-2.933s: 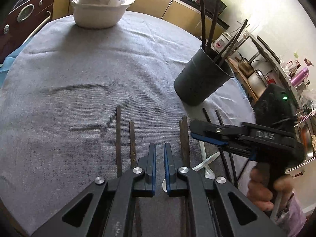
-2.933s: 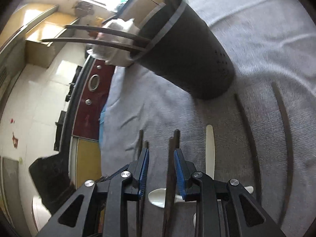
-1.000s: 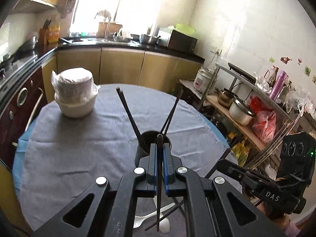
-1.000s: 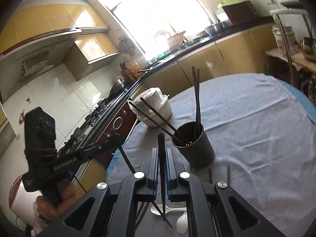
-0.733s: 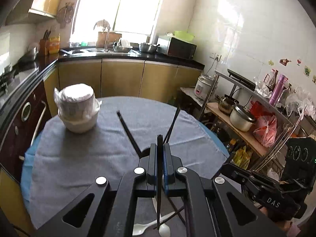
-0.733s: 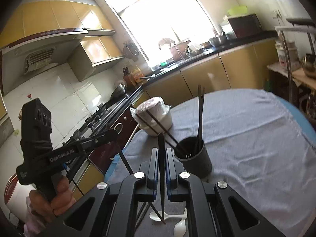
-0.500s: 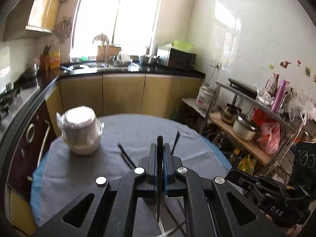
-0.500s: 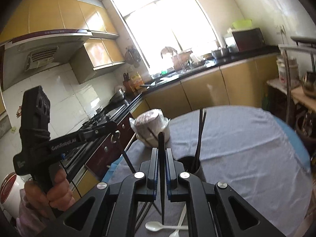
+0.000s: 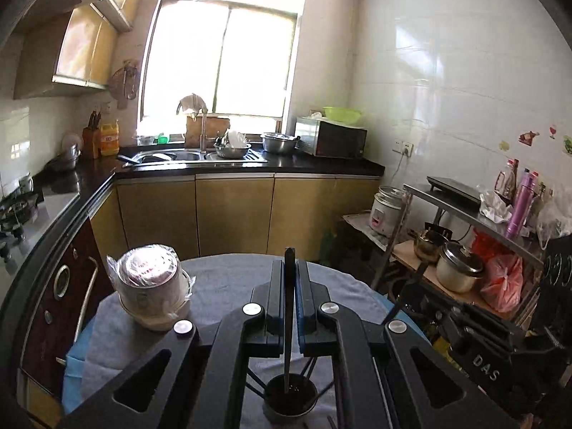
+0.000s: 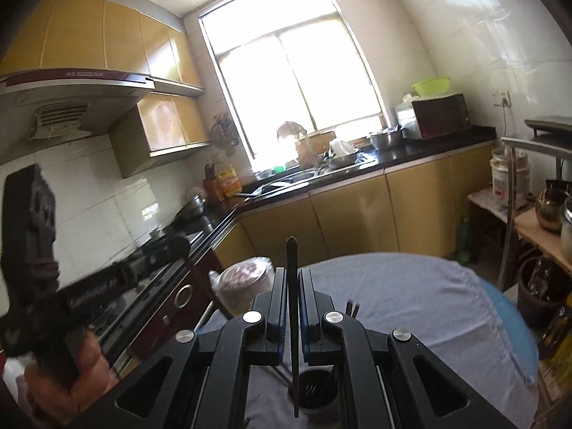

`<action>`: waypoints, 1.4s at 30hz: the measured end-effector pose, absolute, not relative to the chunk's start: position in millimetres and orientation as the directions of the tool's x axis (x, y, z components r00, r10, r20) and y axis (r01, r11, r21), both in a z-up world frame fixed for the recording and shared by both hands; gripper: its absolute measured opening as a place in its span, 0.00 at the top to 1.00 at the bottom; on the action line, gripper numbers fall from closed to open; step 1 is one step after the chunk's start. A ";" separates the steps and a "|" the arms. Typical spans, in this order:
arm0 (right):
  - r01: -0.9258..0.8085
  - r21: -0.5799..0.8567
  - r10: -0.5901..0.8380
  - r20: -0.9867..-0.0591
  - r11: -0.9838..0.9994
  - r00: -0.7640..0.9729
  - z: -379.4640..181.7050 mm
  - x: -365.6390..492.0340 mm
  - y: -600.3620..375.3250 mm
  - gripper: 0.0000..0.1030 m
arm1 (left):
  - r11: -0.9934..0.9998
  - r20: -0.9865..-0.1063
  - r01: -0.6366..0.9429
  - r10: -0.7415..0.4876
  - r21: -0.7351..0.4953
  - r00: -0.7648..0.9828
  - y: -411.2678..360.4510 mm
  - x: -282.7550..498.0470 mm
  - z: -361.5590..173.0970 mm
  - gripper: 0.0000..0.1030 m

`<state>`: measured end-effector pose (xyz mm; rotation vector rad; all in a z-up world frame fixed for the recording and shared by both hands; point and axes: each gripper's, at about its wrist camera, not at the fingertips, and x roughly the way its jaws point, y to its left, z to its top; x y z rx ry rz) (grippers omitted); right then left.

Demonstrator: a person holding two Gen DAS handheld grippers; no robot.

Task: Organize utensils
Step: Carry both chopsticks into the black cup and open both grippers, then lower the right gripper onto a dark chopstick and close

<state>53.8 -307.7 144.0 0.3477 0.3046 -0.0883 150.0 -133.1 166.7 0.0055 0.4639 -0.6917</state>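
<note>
up close in the left wrist view, we had our left gripper clamped on a dark chopstick, held upright, its lower end hanging over the black holder on the grey-clothed table. a wrapped bowl stood to the left. in the right wrist view, our right gripper pinched another chopstick upright above the same holder, while our left hand gripped its handle at the left edge.
</note>
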 end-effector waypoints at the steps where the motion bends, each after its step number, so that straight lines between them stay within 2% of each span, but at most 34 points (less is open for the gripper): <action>1: 0.147 0.313 -0.045 -0.310 0.939 0.950 143.3 59.3 -307.2 0.93 | 0.773 -0.421 0.615 -0.616 -0.158 0.666 -134.1 153.9 162.4 0.95; 6: 0.169 0.285 -0.057 -0.362 0.944 0.930 121.9 89.7 -301.5 0.93 | 0.771 -0.491 0.597 -0.617 -0.220 0.615 -137.7 174.7 125.6 0.95; 13: 0.162 0.304 0.019 -0.515 0.939 0.857 73.1 104.8 -297.6 0.92 | 0.776 -0.584 0.594 -0.588 -0.211 0.560 -133.1 177.2 92.3 0.93; 15: 0.165 0.320 0.031 -0.527 0.933 0.850 65.0 97.4 -301.1 0.84 | 0.782 -0.582 0.596 -0.575 -0.184 0.575 -125.3 167.8 88.2 0.75; 16: 0.169 0.330 0.033 -0.527 0.929 0.849 60.8 91.2 -304.0 0.76 | 0.785 -0.578 0.595 -0.570 -0.172 0.585 -121.0 162.2 87.3 0.53; 17: 0.172 0.346 0.039 -0.527 0.922 0.849 57.5 83.9 -307.4 0.67 | 0.790 -0.564 0.592 -0.564 -0.158 0.603 -114.5 153.7 86.6 0.39; 19: 0.177 0.377 0.047 -0.514 0.909 0.856 51.4 69.4 -315.1 0.55 | 0.803 -0.533 0.585 -0.544 -0.109 0.648 -99.6 132.3 83.8 0.38; 20: 0.181 0.384 0.042 -0.505 0.906 0.862 48.0 60.0 -317.6 0.54 | 0.808 -0.532 0.582 -0.534 -0.090 0.658 -95.9 127.9 81.6 0.38; 25: 0.188 0.424 0.062 -0.511 0.886 0.858 19.4 12.0 -324.4 0.54 | 0.835 -0.583 0.546 -0.473 -0.060 0.660 -68.7 88.0 42.1 0.35; 33: 0.245 0.483 0.120 -0.607 0.841 0.786 -50.5 -46.2 -323.4 0.54 | 0.871 -0.731 0.475 -0.404 -0.125 0.549 -56.7 51.2 -29.5 0.35; 42: 0.269 0.485 0.161 -0.676 0.832 0.719 -92.3 -76.2 -312.9 0.54 | 0.915 -0.810 0.400 -0.275 -0.054 0.519 -9.3 19.7 -83.5 0.35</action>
